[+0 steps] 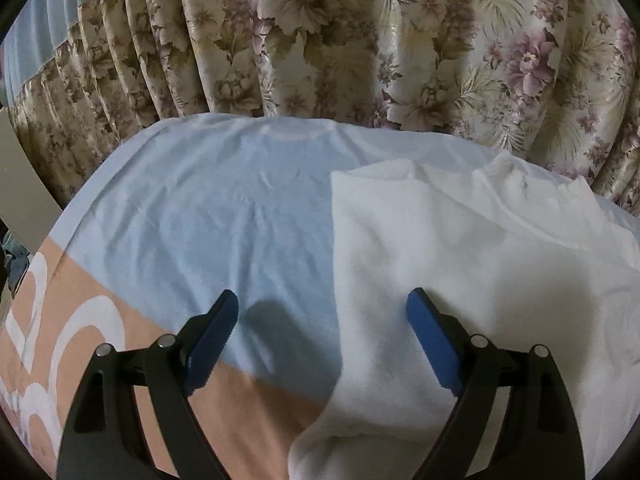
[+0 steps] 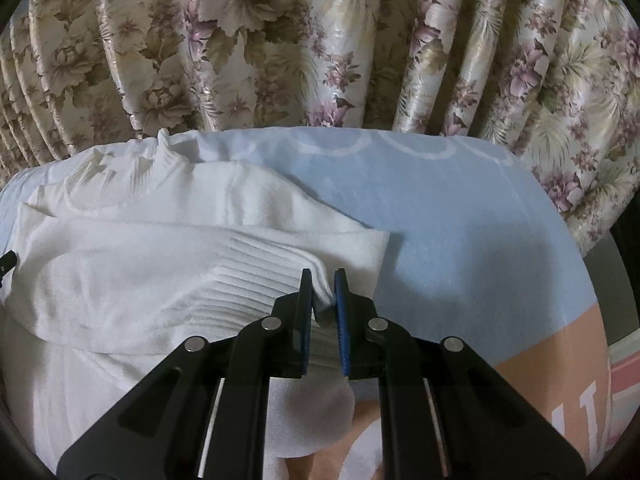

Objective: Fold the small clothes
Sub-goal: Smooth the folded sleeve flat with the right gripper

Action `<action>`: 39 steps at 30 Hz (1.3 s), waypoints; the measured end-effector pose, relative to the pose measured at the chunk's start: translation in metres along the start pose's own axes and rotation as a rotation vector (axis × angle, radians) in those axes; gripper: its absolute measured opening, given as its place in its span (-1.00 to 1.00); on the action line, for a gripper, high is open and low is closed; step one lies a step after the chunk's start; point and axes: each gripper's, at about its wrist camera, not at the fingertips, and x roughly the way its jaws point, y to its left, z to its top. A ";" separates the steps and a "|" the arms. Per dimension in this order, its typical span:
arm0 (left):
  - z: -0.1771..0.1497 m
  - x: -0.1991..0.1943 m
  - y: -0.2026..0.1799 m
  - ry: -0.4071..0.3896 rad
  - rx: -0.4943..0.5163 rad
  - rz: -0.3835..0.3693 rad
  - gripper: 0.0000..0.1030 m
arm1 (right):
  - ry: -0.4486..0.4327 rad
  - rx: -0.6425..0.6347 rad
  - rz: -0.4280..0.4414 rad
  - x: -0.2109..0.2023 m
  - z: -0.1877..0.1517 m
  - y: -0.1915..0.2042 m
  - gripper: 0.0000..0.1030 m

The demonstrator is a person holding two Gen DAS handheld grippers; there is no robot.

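Two tongs, both angled forward and downward over a bed sheet in pale blue with a peach band and white ring shapes. On the left: left tongs spread wide, blue pads well apart, hovering low with nothing between them; left pad above the blue and peach sheet, right pad above the white sweater, contact with the cloth impossible to judge. Sweater lying across the right part of that view, its straight folded edge running between the two pads, a rounded fold reaching the bottom of the frame. On the right: right tongs nearly pressed together, pinching the ribbed cuff of a sleeve at its end, a small bunch of white knit caught between the blue pads. Sleeve laid across the sweater's body toward the left, ribbed collar bunched at the far side near the floral curtain. Bare blue sheet to the right of the cuff, with shadow falling on it.
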 end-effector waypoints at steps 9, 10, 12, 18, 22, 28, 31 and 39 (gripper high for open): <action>-0.002 -0.012 -0.002 -0.035 0.026 -0.043 0.69 | 0.020 -0.011 -0.054 -0.006 -0.002 -0.015 -0.78; -0.003 -0.016 -0.002 -0.040 0.028 -0.048 0.69 | 0.016 -0.004 -0.047 -0.008 -0.002 -0.018 -0.80; -0.005 -0.025 -0.001 -0.047 0.022 -0.062 0.69 | -0.005 0.002 -0.048 -0.018 -0.004 -0.020 -0.81; -0.016 -0.057 -0.004 -0.080 0.044 -0.090 0.69 | -0.049 0.029 -0.014 -0.044 -0.011 -0.017 -0.81; -0.023 -0.062 -0.006 -0.084 0.074 -0.091 0.69 | -0.050 0.021 0.029 -0.051 -0.019 -0.004 -0.47; -0.034 -0.059 0.002 -0.062 0.070 -0.091 0.69 | -0.022 0.027 0.028 -0.032 -0.021 0.007 -0.10; -0.036 -0.057 0.003 -0.057 0.074 -0.088 0.69 | -0.019 0.027 0.017 -0.022 -0.016 0.009 -0.10; -0.041 -0.048 0.010 -0.032 0.075 -0.067 0.69 | 0.051 0.024 -0.038 -0.012 -0.023 0.003 -0.04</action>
